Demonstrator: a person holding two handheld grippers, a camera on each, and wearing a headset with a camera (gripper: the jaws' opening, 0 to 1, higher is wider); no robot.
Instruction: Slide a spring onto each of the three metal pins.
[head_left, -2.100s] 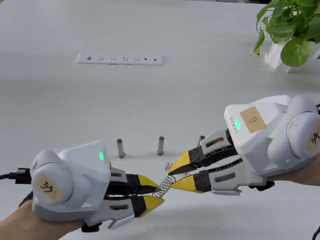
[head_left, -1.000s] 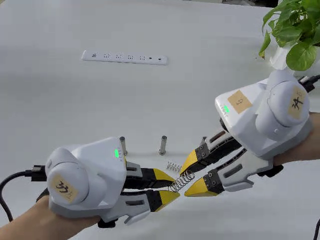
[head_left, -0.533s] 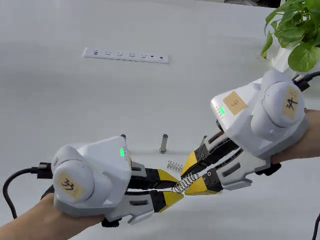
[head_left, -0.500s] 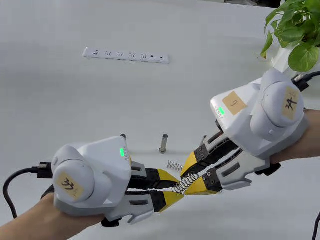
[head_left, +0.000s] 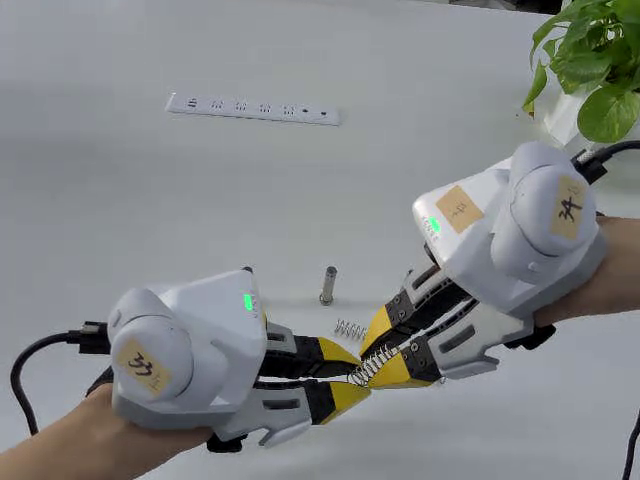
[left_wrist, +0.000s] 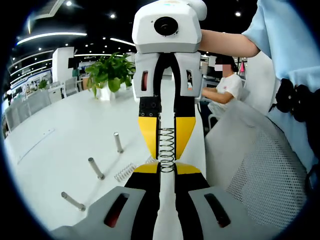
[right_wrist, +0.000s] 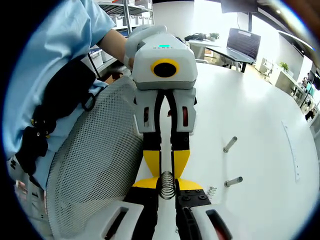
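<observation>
Zero of three done, pins (left_wrist: 96, 168) all bare. The left gripper (left_wrist: 166, 169) and right gripper (right_wrist: 168, 186) both pinch one spring (head_left: 372, 364) mid-frame; loose spring (head_left: 349, 329) sits just above.

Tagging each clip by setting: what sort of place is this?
Most likely an open-plan office or lab: a white table with a power strip and potted plant, a mesh office chair, and a screen farther back.

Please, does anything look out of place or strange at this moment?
One thing: the thin metal coil spring hangs in the air, gripped by both the left claw and the right claw, not on any upright metal pin. A second small spring lies loose on the white table.
</observation>
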